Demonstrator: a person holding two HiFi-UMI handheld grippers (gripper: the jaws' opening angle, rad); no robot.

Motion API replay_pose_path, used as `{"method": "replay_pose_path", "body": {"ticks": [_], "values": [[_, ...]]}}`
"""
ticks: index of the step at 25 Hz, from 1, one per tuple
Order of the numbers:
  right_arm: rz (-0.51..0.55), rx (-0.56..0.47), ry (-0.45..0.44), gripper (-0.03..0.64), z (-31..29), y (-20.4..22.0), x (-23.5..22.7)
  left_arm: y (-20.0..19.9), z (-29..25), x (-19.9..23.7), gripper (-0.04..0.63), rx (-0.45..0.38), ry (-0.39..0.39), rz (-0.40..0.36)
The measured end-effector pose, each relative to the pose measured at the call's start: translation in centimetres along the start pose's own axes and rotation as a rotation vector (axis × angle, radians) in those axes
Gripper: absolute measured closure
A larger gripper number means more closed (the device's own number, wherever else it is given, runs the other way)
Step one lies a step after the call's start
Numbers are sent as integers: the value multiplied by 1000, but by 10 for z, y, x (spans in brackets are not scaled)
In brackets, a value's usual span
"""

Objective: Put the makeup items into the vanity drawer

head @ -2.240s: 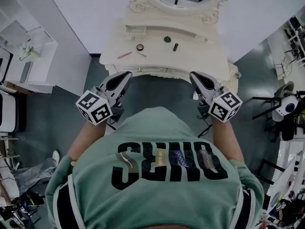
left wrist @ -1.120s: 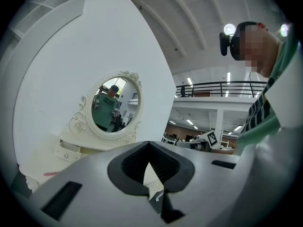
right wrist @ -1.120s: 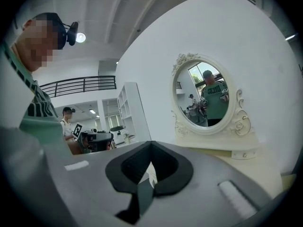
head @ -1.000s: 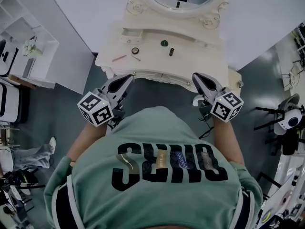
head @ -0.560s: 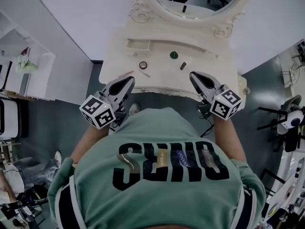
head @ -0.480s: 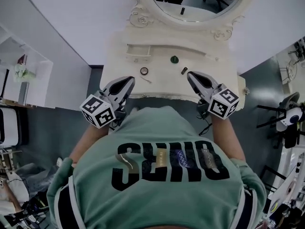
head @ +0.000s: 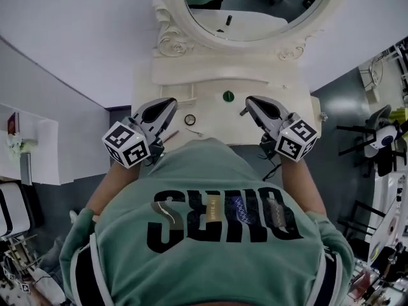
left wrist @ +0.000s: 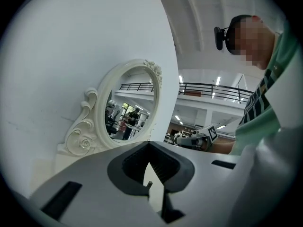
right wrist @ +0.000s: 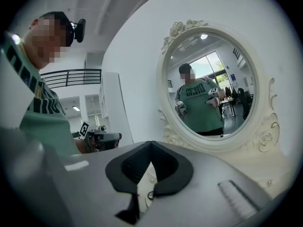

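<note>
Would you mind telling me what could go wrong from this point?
The right claw is shut and sits right beside the small dark item; a nudge might knock it away. The pink pencil lies near the front edge of the vanity by the left claw, so it could be swept off.

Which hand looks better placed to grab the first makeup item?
Right, probably. The right gripper ends just beside the small dark tube, while the left gripper is farther from the round compact. Both pairs of jaws are shut and empty, so either must open first.
</note>
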State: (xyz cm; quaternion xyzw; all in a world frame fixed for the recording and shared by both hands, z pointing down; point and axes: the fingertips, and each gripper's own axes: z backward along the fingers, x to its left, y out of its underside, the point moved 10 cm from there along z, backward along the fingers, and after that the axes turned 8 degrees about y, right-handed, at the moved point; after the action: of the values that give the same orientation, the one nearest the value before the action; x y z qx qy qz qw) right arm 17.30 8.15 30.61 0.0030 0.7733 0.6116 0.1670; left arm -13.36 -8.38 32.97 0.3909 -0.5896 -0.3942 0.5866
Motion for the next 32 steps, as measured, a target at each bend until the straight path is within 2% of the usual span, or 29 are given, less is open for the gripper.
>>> {"method": "replay_pose_path", "body": {"ticks": [4, 9, 14, 19, 25, 27, 32], "values": [[-21, 0, 24, 607, 14, -9, -42, 4, -35, -3, 597, -8, -8, 28], [0, 9, -5, 607, 24, -24, -85, 6, -74, -10, 597, -24, -45, 31], [73, 84, -98, 607, 12, -30, -97, 11, -84, -15, 597, -36, -110, 36], [191, 168, -224, 606, -28, -31, -76, 16, -60, -11, 597, -53, -206, 36], [231, 380, -402, 601, -95, 27, -29, 61, -1, -6, 597, -21, -394, 118], [246, 454, -453, 540, -121, 54, -13, 77, 16, 2, 597, -3, -431, 152], [358, 649, -501, 532, -167, 134, 23, 112, 46, 11, 597, 40, -479, 226]]}}
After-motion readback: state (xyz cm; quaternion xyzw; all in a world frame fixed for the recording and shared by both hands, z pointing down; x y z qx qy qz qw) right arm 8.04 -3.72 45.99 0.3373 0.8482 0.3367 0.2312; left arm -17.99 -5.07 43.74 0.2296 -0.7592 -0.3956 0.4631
